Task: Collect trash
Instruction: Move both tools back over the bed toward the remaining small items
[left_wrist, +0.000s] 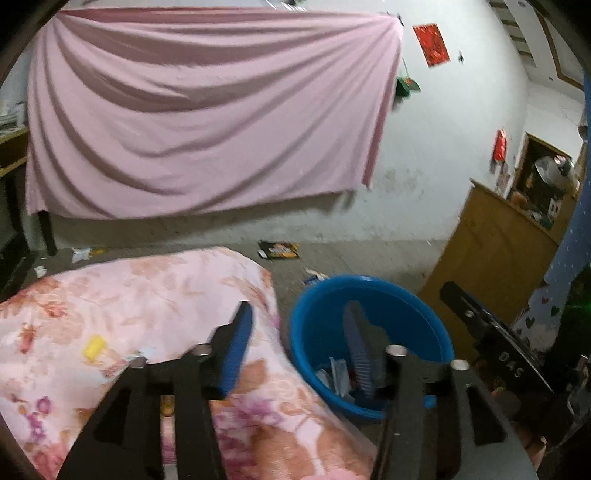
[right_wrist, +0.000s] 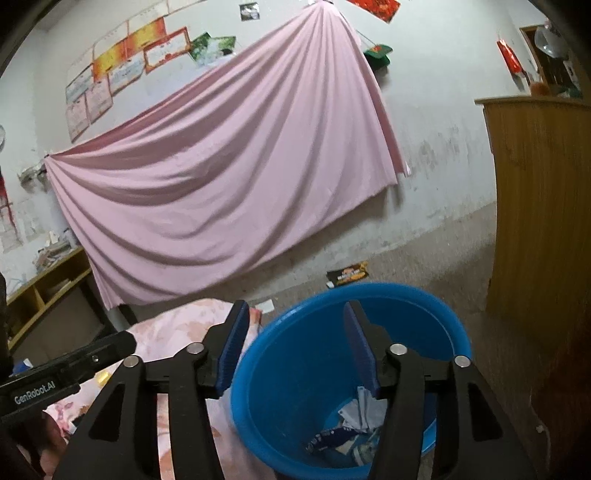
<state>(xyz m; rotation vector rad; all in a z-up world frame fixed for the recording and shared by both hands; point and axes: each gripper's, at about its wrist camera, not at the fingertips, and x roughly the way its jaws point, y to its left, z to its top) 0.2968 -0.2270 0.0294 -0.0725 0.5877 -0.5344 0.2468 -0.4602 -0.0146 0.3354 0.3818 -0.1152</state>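
A blue plastic basin (left_wrist: 413, 306) (right_wrist: 295, 354) stands on the floor beside a bed, with crumpled white and blue wrappers (right_wrist: 354, 428) (left_wrist: 338, 376) lying in its bottom. My left gripper (left_wrist: 297, 349) is open and holds nothing, one finger over the floral bedcover (left_wrist: 147, 295), the other over the basin. My right gripper (right_wrist: 295, 350) hangs open above the basin's rim with nothing between its fingers. A small yellow scrap (left_wrist: 94, 347) lies on the bedcover. The right gripper's body (left_wrist: 506, 354) shows at the right of the left wrist view.
A black and yellow packet (left_wrist: 279, 250) (right_wrist: 349, 275) lies on the floor by the wall, with smaller scraps (left_wrist: 314, 277) near the basin. A pink sheet (left_wrist: 207, 118) hangs on the wall. A wooden cabinet (right_wrist: 543, 221) stands right of the basin.
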